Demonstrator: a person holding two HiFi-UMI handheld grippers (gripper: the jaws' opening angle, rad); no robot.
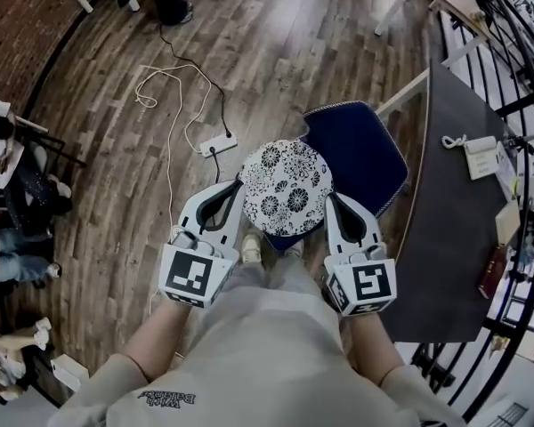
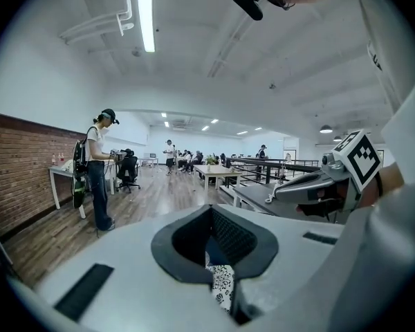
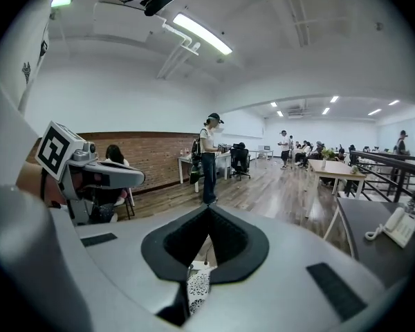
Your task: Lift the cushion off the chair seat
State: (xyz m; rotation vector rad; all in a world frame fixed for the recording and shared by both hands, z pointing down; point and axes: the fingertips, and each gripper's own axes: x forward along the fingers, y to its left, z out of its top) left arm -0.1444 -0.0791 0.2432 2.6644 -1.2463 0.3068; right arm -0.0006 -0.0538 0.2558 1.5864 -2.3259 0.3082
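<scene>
Cushion (image 1: 286, 188), round and floral-printed, appears raised off the navy chair seat (image 1: 360, 154). The left hand-held gripper (image 1: 238, 185) and right hand-held gripper (image 1: 331, 199) each clamp an opposite edge. The lift looks essentially complete, with only carrying it away left.

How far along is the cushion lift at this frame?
Done: the round black-and-white floral cushion looks raised clear of the navy blue chair seat, whose padding shows bare beyond it. In hand: the left claw and right claw are each shut on an opposite edge of the cushion, holding it before the person. Left: apparently nothing of the lift itself.
</scene>
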